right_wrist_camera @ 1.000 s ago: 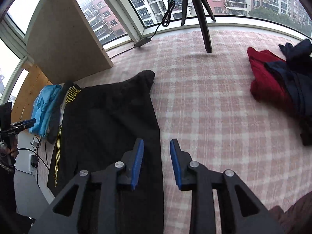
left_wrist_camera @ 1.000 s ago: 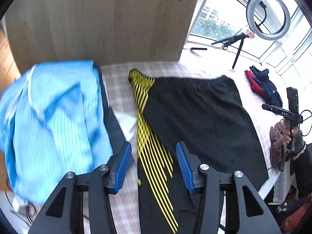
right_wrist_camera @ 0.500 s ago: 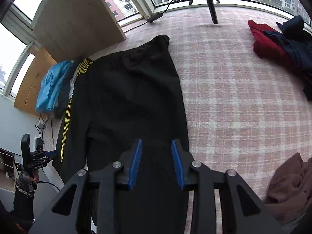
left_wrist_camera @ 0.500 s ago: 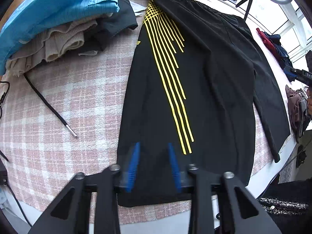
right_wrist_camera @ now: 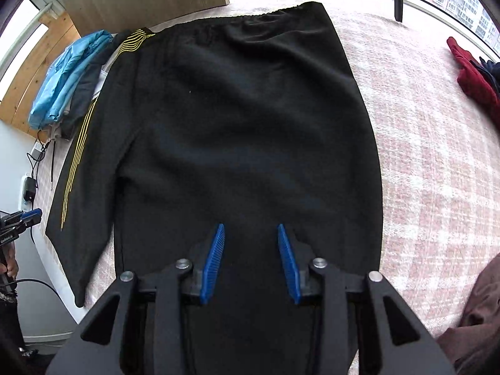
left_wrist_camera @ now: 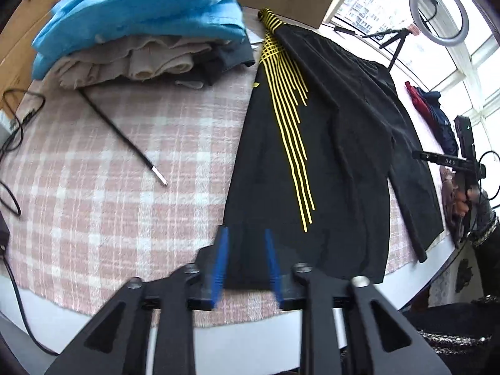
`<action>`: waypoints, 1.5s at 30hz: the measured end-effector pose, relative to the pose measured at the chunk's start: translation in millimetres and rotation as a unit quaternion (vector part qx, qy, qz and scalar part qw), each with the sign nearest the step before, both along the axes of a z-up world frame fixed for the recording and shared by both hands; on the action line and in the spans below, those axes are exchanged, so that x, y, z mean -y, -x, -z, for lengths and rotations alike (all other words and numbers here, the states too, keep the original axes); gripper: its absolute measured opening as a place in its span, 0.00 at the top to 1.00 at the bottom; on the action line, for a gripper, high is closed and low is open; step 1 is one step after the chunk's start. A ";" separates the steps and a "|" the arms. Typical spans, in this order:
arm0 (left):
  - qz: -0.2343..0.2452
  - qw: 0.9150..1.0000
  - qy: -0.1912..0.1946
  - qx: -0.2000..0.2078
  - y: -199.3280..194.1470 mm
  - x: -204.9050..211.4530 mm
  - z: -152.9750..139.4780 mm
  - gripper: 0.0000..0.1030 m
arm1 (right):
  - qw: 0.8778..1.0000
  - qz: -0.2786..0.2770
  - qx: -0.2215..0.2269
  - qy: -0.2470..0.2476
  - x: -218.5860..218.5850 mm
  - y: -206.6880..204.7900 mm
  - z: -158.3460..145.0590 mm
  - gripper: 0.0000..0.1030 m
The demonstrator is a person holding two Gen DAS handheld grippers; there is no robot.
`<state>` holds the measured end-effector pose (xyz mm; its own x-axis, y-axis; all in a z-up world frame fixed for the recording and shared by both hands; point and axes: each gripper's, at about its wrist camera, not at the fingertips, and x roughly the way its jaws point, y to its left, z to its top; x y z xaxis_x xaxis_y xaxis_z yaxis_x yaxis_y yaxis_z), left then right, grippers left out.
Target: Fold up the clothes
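Black shorts (right_wrist_camera: 243, 118) with yellow stripes (left_wrist_camera: 290, 131) down one side are lying spread flat on a worktop (left_wrist_camera: 125, 168) covered in pink checked cloth, waistband toward the window and leg hems toward the near edge. The left gripper (left_wrist_camera: 247, 259) is hovering over the hem of the striped leg, its blue jaws spread with the black fabric lying between them; whether the pads are touching the cloth cannot be told, since this part is blurred. The right gripper (right_wrist_camera: 251, 256) is sitting over the other leg near its hem, jaws likewise spread apart and holding nothing. A stack of folded clothes (left_wrist_camera: 147, 37), blue on top and beige and dark below, is resting just beside the waistband on the striped side, with a black cord (left_wrist_camera: 125, 134) trailing from it across the cloth. Red and navy garments (right_wrist_camera: 472, 72) are lying well apart on the opposite side. A ring light (left_wrist_camera: 437, 15) is standing by the window.
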<state>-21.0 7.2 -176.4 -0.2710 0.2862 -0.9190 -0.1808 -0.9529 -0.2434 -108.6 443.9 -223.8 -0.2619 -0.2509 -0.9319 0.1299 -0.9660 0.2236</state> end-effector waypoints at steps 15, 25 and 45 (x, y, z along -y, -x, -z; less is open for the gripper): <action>0.007 0.999 0.030 -0.021 -18.2 7.9 0.6 1.00 | 1.000 -0.007 -0.007 -0.010 -8.3 -16.3 -7.2 0.58; 0.042 0.998 0.049 0.007 -25.8 -3.9 9.2 0.64 | 0.998 -0.035 -0.018 -0.052 4.6 -36.7 -8.2 0.35; -0.043 0.998 0.046 0.013 -43.1 57.3 -5.5 1.00 | 0.998 -0.034 -0.012 -0.059 -23.2 -84.7 -16.1 0.32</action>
